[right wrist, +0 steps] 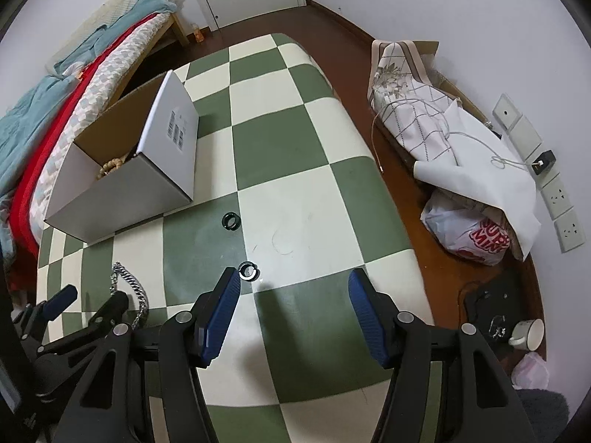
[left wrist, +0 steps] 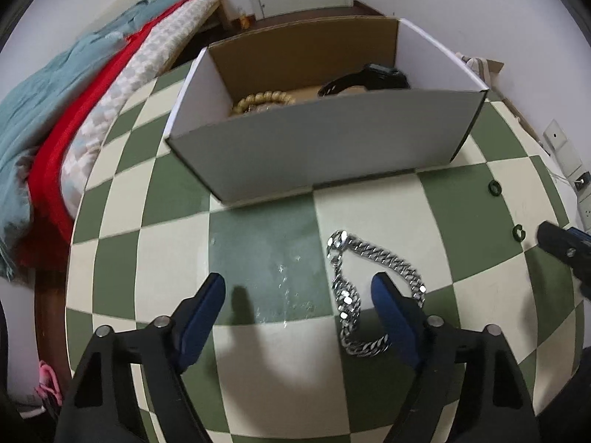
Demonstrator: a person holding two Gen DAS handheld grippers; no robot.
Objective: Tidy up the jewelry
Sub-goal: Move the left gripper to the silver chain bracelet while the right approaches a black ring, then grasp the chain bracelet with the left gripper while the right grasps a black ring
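Left wrist view: left claw (left wrist: 299,288) wide, empty, ribbed blue pads beside chunky silver chain (left wrist: 369,288) on checkered cloth (left wrist: 258,243).

Chain (left wrist: 373,288): polished metal, bright glints on its links. Box (left wrist: 314,155): cardboard, matt white outside, raw brown inside. Checked table cover (left wrist: 258,258): smooth, faint sheen. Two rings (right wrist: 230,220) (right wrist: 248,271): dark, glossy. Gripper pads (right wrist: 364,313): blue, ribbed, matt; gripper frames matt black plastic.
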